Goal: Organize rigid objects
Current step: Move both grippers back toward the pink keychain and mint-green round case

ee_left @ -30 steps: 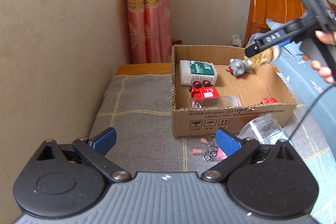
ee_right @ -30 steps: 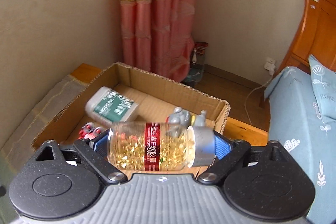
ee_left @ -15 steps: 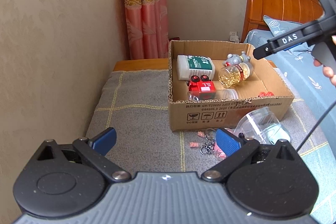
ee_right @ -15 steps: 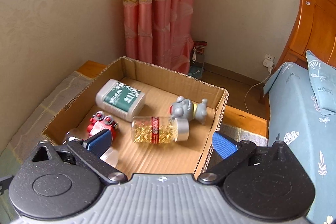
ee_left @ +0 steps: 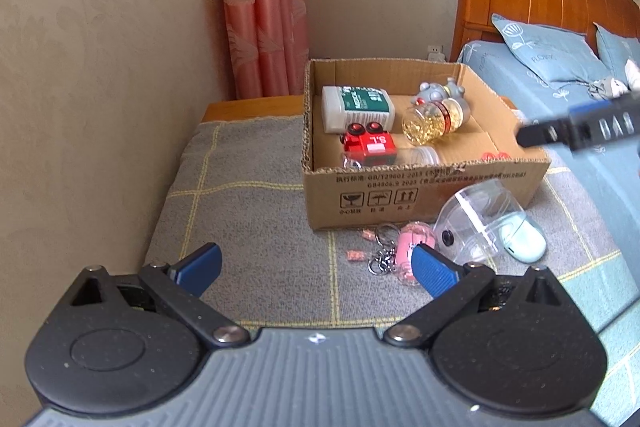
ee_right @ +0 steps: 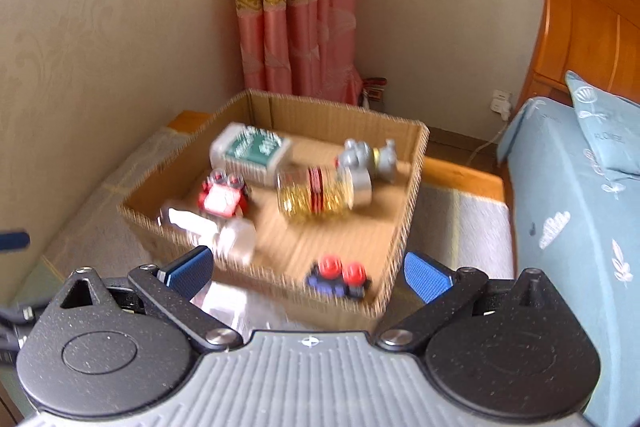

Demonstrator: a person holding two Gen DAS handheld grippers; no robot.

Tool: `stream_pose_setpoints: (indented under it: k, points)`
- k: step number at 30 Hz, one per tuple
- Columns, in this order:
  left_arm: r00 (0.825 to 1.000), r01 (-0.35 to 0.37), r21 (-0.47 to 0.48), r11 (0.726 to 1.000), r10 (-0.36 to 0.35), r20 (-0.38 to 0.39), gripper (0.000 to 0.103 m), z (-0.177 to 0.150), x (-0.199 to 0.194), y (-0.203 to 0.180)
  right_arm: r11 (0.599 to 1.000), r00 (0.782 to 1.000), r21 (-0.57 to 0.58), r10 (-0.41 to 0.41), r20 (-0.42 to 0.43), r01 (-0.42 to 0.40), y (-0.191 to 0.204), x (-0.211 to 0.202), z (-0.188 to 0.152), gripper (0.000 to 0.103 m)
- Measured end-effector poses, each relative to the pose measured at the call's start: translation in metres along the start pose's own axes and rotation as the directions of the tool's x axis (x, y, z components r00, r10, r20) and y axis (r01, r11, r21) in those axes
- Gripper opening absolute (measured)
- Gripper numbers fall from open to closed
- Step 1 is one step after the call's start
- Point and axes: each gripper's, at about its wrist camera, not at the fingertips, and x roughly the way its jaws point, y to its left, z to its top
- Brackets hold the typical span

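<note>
A cardboard box [ee_left: 424, 195] [ee_right: 404, 223] stands on the grey blanket. Inside lie a clear bottle of yellow capsules [ee_left: 434, 119] [ee_right: 320, 193], a white and green bottle [ee_left: 356, 105] [ee_right: 250, 151], a red toy car [ee_left: 368, 147] [ee_right: 222, 199], a grey figurine [ee_left: 438, 91] [ee_right: 368, 157], a clear bottle [ee_right: 212, 231] and a blue toy with red wheels [ee_right: 340, 277]. My right gripper [ee_right: 308, 273] is open and empty, above the box's near corner; one of its fingers [ee_left: 580, 127] shows at the right of the left wrist view. My left gripper [ee_left: 316, 269] hangs open and empty over the blanket, in front of the box.
In front of the box lie a pink keychain with metal rings [ee_left: 404, 255], small pink bits [ee_left: 354, 255], a clear plastic case [ee_left: 476, 215] and a pale mouse [ee_left: 522, 237]. A wall runs along the left, a pink curtain [ee_left: 264, 19] behind, a blue bed [ee_left: 560, 75] at right.
The right gripper opened and let go of the capsule bottle, which now lies in the box by the grey figurine. That gripper then drew back from the box. The left gripper stayed put.
</note>
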Motion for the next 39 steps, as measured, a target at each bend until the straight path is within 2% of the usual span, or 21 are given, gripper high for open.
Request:
stream_pose_setpoints:
  k: [6,9,14,20,27,33,39]
  points:
    - [1.000,0.013,-0.001,1.000,-0.013,-0.014,0.101,-0.002,0.007,-0.001,0.998,0.999,0.052,-0.030,-0.043,0.032,-0.001,0.002,-0.051,0.103]
    - [0.999,0.022,0.010,1.000,-0.022,-0.027,0.101,-0.003,0.012,-0.005,0.992,0.994,0.095,-0.079,-0.077,0.087,-0.005,0.016,-0.074,0.103]
    - [0.998,0.044,0.037,0.998,-0.042,-0.049,0.101,-0.006,0.020,-0.011,0.978,0.982,0.156,-0.116,-0.148,0.139,-0.015,0.042,-0.099,0.103]
    - [0.994,0.074,0.092,0.993,-0.067,-0.084,0.101,-0.009,0.036,-0.025,0.976,0.977,0.127,-0.158,-0.142,0.176,-0.015,0.055,-0.103,0.103]
    - [0.987,0.088,0.147,0.985,-0.067,-0.143,0.101,-0.012,0.070,-0.045,0.980,0.982,0.119,-0.148,-0.118,0.162,-0.018,0.055,-0.105,0.103]
    - [0.983,0.080,0.123,0.989,-0.057,-0.174,0.101,-0.016,0.095,-0.045,0.981,0.984,0.116,-0.147,-0.105,0.159,-0.018,0.054,-0.106,0.103]
    - [0.983,0.050,0.077,0.996,-0.035,-0.178,0.101,-0.018,0.099,-0.022,0.982,0.985,0.113,-0.144,-0.095,0.154,-0.019,0.054,-0.108,0.103]
